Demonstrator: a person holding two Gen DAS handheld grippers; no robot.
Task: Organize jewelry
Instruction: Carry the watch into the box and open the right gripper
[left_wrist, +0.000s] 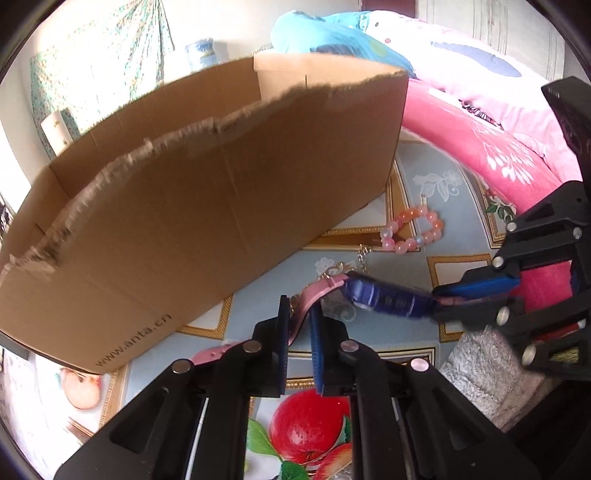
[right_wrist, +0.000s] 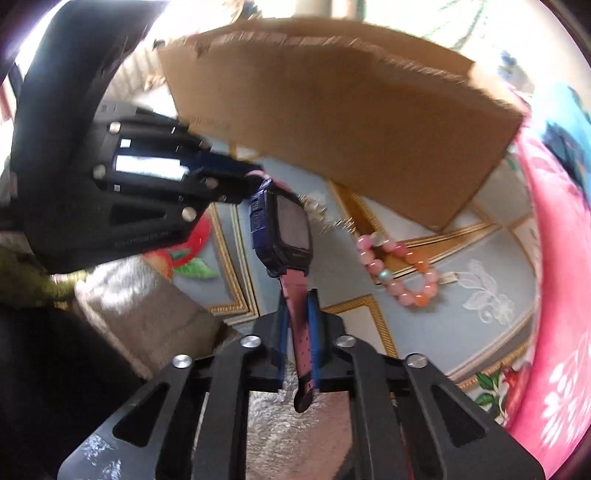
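Left gripper (left_wrist: 299, 314) and right gripper (right_wrist: 297, 306) both clamped on the watch (right_wrist: 282, 225), one strap each, jaws nearly closed. Watch held above the patterned cloth (right_wrist: 424, 332), beside box (left_wrist: 221, 192); bracelet (left_wrist: 413, 230) lying near.

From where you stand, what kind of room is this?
Probably a bedroom in a home: pink floral bedding and a blue pillow are piled beside a fruit-patterned tablecloth, where a cardboard box and beaded bracelet sit.
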